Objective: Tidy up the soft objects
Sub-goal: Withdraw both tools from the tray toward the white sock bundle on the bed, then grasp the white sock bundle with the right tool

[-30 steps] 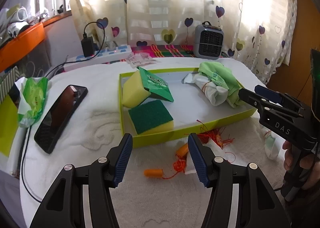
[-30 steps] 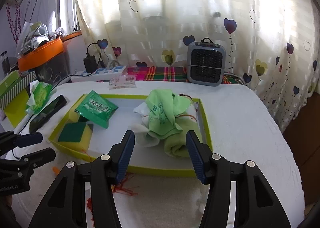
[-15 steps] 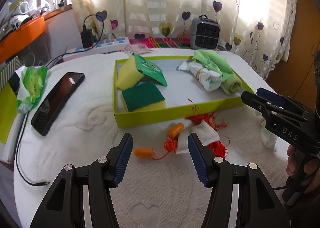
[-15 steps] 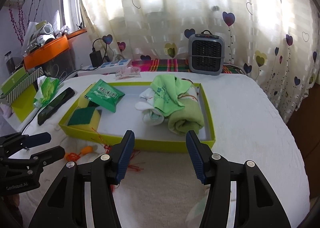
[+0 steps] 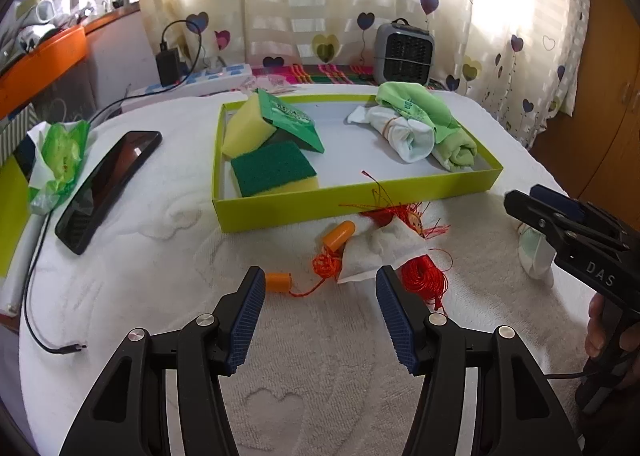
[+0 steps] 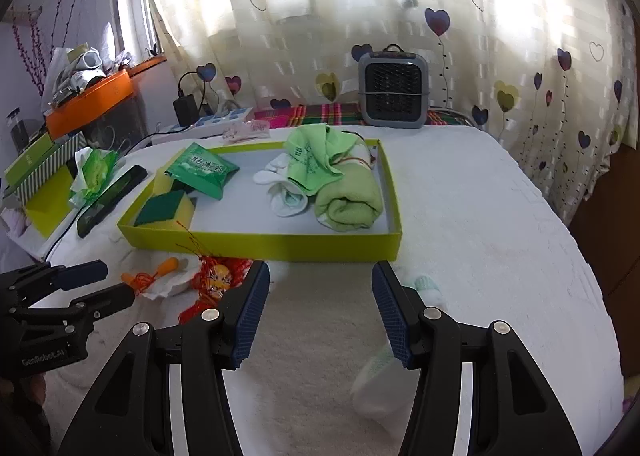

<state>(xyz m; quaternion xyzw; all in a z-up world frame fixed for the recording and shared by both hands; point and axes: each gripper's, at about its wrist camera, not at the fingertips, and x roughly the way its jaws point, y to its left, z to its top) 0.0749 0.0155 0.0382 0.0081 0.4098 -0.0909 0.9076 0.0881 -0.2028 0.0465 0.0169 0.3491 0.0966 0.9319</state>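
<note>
Both claws gape empty, the left claw (image 5: pixel 320 312) over the orange corded earplugs (image 5: pixel 308 256), the right claw (image 6: pixel 320 306) at the yellow-green tray's (image 6: pixel 264 242) six o'clock.

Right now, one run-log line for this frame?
left hand-held gripper: open, empty | right hand-held gripper: open, empty | tray: sponges, cloths | orange earplugs: outside tray
</note>
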